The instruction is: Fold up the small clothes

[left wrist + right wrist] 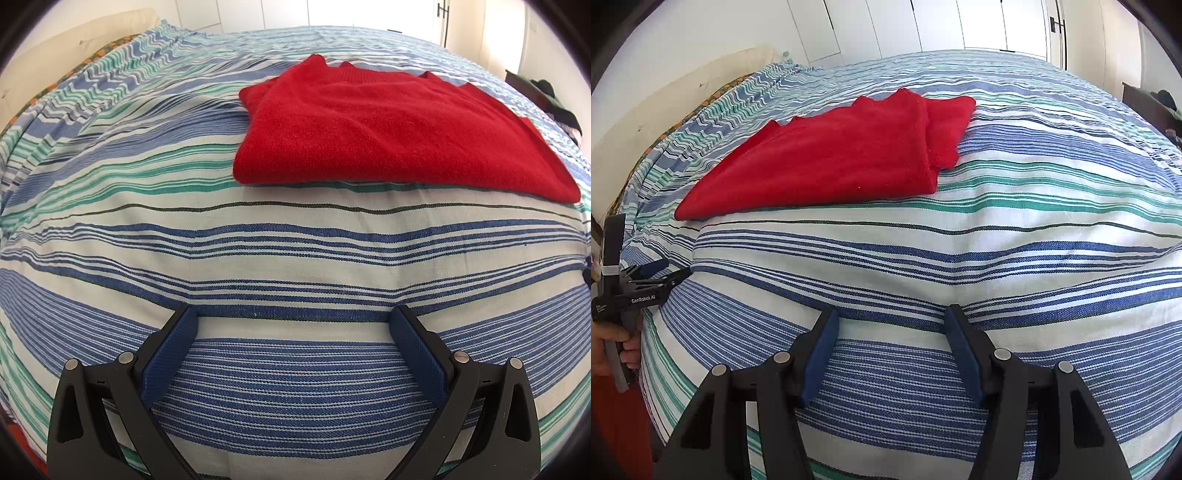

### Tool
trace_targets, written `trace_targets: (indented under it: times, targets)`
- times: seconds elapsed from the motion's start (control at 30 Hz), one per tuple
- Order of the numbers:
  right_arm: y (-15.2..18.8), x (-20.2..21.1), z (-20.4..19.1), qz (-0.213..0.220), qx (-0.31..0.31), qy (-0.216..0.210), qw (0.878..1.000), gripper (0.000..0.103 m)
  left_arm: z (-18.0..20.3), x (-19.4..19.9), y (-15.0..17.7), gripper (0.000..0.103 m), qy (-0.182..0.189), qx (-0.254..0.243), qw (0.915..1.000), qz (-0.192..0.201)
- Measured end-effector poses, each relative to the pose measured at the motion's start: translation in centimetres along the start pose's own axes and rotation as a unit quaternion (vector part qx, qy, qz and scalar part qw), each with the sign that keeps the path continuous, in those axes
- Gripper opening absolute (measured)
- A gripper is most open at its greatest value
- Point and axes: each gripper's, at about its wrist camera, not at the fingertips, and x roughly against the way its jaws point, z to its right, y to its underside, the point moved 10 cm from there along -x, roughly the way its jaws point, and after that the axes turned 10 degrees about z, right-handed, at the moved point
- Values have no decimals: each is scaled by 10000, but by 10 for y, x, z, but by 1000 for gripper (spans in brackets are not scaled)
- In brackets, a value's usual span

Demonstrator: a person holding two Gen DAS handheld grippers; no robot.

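Observation:
A red knitted sweater (388, 129) lies folded flat on the striped bedspread (295, 251). It also shows in the right wrist view (834, 158), up and to the left. My left gripper (295, 317) is open and empty, low over the bedspread, well short of the sweater's near edge. It also shows at the left edge of the right wrist view (661, 273), held by a hand. My right gripper (890, 317) is open and empty, also low over the bedspread and short of the sweater.
A cream headboard (55, 48) and an orange patterned pillow edge (720, 92) lie at the bed's left. White cupboard doors (886, 26) stand behind the bed. Dark clothes (546, 96) lie at the far right.

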Motion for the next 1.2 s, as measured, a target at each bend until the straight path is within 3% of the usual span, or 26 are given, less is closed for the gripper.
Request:
trace_targets:
  times: [0.73, 0.9, 0.97, 1.07, 1.2]
  targets:
    - [0, 1, -1, 21, -3, 4, 10000, 60, 0, 1, 0, 102, 19, 4, 10000, -13]
    - [-1, 1, -1, 11, -8, -3, 10000, 60, -2, 19, -1, 101, 429, -20, 9981, -446]
    - [-2, 2, -1, 37, -16, -17, 10000, 60, -9, 38, -2, 100, 738, 167, 9959, -497]
    - [-3, 1, -1, 75, -35, -43, 10000, 60, -24, 55, -24, 100, 1161, 857, 9892, -268]
    - [-3, 1, -1, 86, -61, -91, 9999, 61, -39, 35, -91, 100, 1736, 1987, 9646, -3]
